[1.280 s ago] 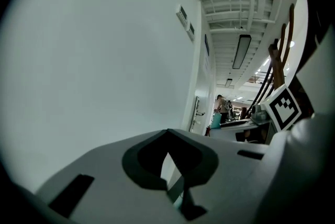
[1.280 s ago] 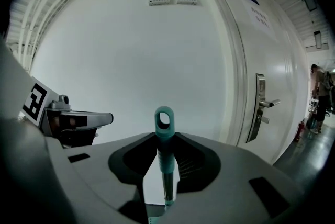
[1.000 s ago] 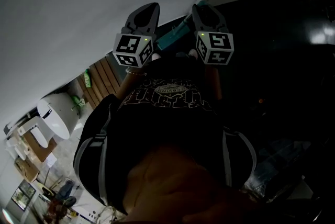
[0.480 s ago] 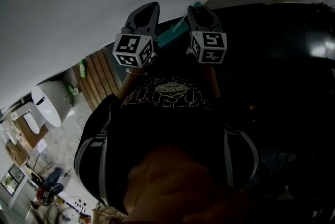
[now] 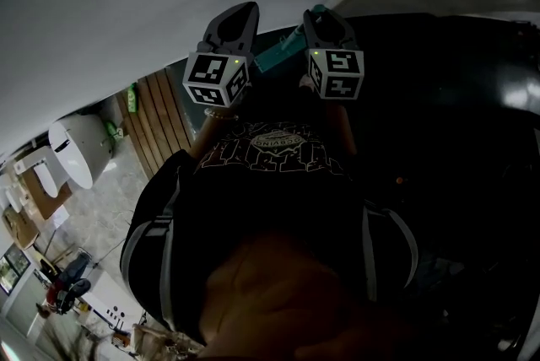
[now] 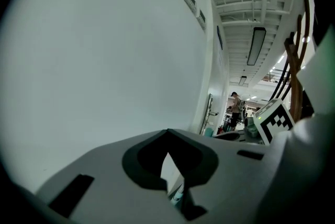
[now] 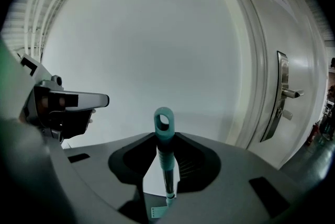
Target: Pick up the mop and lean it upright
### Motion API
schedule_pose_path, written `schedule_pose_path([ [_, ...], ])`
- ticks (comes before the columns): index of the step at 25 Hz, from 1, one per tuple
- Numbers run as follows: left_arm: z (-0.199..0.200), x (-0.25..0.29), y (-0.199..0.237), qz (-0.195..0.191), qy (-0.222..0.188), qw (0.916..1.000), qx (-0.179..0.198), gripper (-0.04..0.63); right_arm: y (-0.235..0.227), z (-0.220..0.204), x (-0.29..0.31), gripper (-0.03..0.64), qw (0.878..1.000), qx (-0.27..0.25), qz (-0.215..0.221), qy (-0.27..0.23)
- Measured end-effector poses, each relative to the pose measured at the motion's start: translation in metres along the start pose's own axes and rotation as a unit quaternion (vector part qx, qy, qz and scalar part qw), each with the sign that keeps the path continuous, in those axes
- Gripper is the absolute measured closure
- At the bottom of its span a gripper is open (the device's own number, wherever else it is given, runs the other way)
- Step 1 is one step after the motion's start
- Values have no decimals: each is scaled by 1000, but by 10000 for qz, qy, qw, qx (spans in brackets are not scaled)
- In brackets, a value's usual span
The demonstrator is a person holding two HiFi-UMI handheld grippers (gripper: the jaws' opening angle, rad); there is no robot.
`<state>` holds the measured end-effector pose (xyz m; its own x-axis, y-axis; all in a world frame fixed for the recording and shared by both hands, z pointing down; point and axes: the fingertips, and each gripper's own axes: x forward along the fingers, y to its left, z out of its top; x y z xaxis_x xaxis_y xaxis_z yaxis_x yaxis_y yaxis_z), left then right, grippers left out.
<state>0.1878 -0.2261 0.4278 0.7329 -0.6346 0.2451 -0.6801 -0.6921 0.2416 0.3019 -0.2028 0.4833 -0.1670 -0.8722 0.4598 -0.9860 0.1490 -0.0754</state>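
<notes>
The mop handle (image 7: 166, 157) is a dark pole with a teal grip and a teal hanging loop at its end. It stands upright in front of the white wall (image 7: 157, 34). My right gripper (image 7: 163, 154) is shut on it just below the loop. In the head view both grippers are raised side by side at the wall, above the person's dark shirt. A teal stretch of the mop handle (image 5: 274, 56) slants between them up to the right gripper (image 5: 321, 15). My left gripper (image 5: 239, 13) is beside it, its tips together, with nothing seen pressed between them. The mop head is hidden.
A white door with a metal lever handle (image 7: 289, 93) stands right of the handle's top. Wooden slats (image 5: 156, 127) and a white rounded fixture (image 5: 72, 150) lie at the lower left of the head view. A person stands far down the corridor (image 6: 235, 108).
My right gripper has shifted a little left, nearer the left one, still on the handle. The head view has swung, so the floor items slid toward the left edge.
</notes>
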Motion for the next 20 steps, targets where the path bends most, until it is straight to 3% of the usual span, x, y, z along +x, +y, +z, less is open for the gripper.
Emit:
schedule_pose_path([
  [20,3,3,16,359,-45,9993,-94,557,-6,10,45,502,9992,-263,314,16],
])
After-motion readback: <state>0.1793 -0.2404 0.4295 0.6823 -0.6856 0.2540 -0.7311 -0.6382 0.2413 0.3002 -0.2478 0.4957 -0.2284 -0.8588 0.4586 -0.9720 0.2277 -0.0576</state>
